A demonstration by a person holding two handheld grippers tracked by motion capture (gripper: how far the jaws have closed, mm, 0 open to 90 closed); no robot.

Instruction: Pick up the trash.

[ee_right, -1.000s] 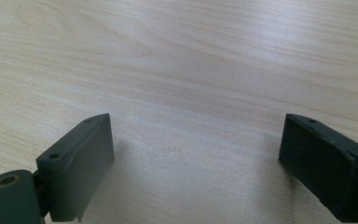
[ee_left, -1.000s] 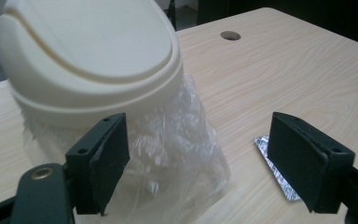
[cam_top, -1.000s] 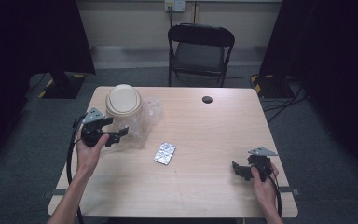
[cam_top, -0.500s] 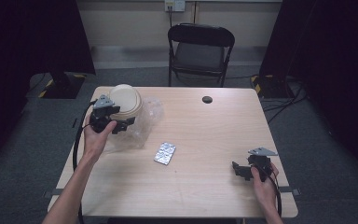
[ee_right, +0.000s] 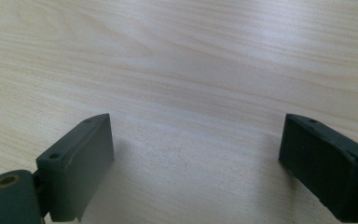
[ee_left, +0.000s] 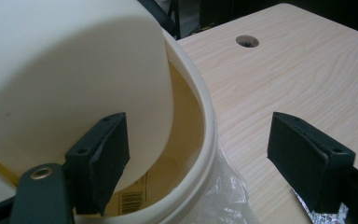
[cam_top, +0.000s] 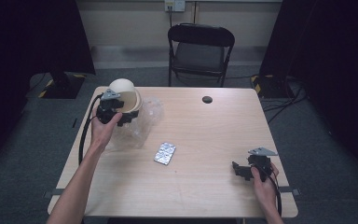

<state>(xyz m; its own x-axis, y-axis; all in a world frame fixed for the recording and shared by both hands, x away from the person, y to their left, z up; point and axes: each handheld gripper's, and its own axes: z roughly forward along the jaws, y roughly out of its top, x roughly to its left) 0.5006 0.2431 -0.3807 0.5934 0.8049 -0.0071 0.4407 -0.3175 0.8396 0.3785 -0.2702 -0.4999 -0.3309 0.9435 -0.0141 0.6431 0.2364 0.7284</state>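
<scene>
1. Cream plastic marks the thing in hand: a tub (cam_top: 125, 92) at about ten o'clock on the table (cam_top: 205, 135), tipped on its side with a second pale shell (ee_left: 70, 74) nested in its mouth; crinkled clear wrap (cam_top: 144, 116) lies just beside it.
2. Left gripper (cam_top: 121, 114) sits at the tub's mouth; its jaws stand apart, one inside against the inner shell, the other outside over bare wood, the rim (ee_left: 200, 116) between them but not pinched; they have just narrowed slightly.
3. Right gripper (cam_top: 242, 170) rests at about five o'clock, jaws wide and holding nothing, over bare wood.
4. Blister pack (cam_top: 165, 153) lies near the centre, well apart from both grippers.
5. Risks, as I judge them: a bite on the curved rim could slip, since the tub lies tilted and unbraced; it might roll toward the nine o'clock edge; the outer jaw may snag the wrap and drag it along.
</scene>
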